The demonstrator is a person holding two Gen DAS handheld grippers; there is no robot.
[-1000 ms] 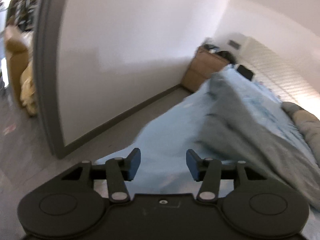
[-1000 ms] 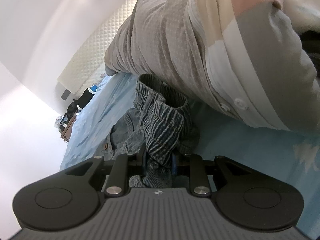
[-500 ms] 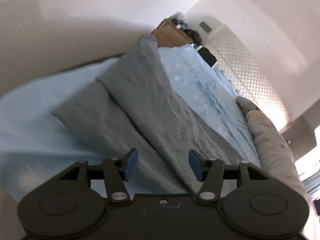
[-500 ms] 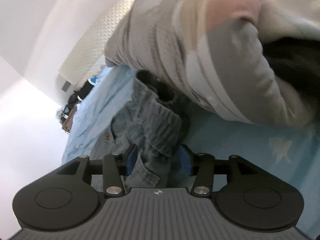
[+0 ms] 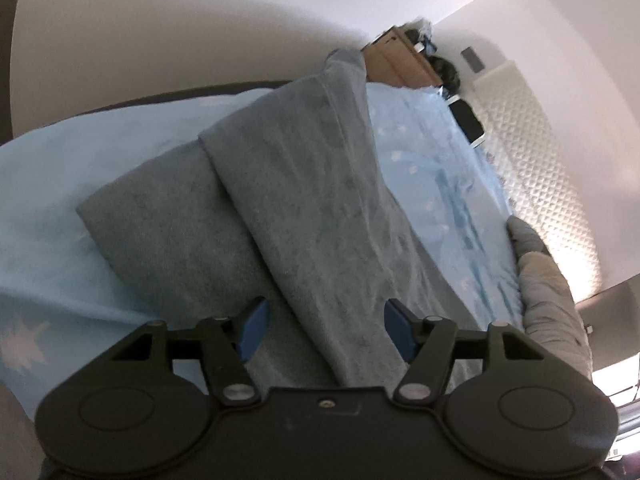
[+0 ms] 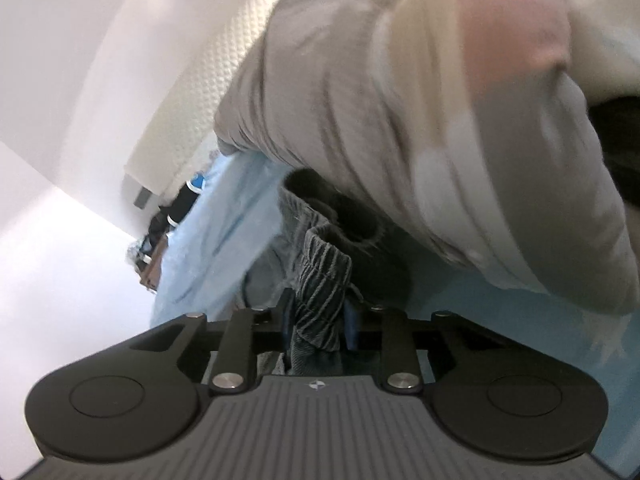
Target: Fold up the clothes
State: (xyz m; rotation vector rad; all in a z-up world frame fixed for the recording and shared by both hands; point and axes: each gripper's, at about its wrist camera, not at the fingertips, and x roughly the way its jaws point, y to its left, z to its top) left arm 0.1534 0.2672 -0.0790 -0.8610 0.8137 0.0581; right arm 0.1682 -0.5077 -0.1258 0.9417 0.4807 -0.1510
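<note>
Left wrist view: left gripper point(image 5: 326, 330) hangs over the near edge of the bed point(image 5: 452, 184), jaws well apart and just been opening wider, pads gripping nothing. Grey-blue garment point(image 5: 256, 216) lies spread on the light blue sheet, one panel folded over lengthwise; that raised fold edge runs straight in between the blue pads. To do well: lower onto the fold edge, take both layers, close only once cloth sits fully between the pads.

Right wrist view: right gripper point(image 6: 318, 322) has its jaws narrow, just been closing, pinched on the ribbed corduroy cloth point(image 6: 322, 276), which bunches up from between the pads. A grey sleeve point(image 6: 400, 120) crosses above. Keep this pinch firm as the anchor; don't drag.
</note>
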